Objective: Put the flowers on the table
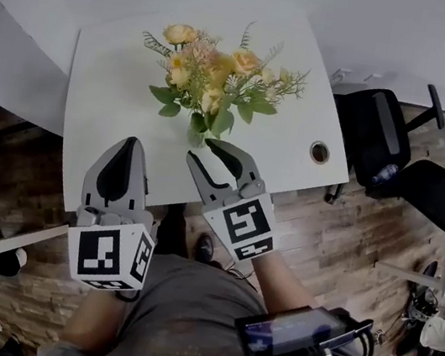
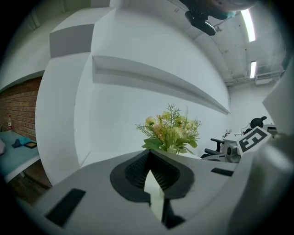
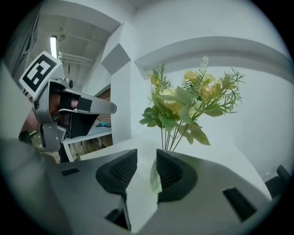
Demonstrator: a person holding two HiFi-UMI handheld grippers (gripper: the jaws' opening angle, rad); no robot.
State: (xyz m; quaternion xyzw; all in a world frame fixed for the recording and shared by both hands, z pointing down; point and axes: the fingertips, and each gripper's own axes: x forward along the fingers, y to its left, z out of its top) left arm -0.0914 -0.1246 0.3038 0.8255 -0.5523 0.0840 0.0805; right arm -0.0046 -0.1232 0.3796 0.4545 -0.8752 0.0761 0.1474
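Standing upright on the bench (image 1: pixel 106 110), the flowers (image 1: pixel 214 78) seem placed. The right gripper (image 1: pixel 199 149) gapes just beside them and the left gripper (image 1: pixel 131 141) is closed, empty. Next, withdraw without tipping them.

Leaves (image 1: pixel 220 120) hide most of the vase (image 1: pixel 197 136); one pad of the right gripper (image 3: pixel 146 158) covers its right side.

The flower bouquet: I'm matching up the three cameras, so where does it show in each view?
Head view: bouquet in the upper centre, standing on the white table.
Left gripper view: bouquet in the middle, slightly right of centre, fairly small.
Right gripper view: bouquet right of centre, large and close.
Shared landmark: the white table beneath it.
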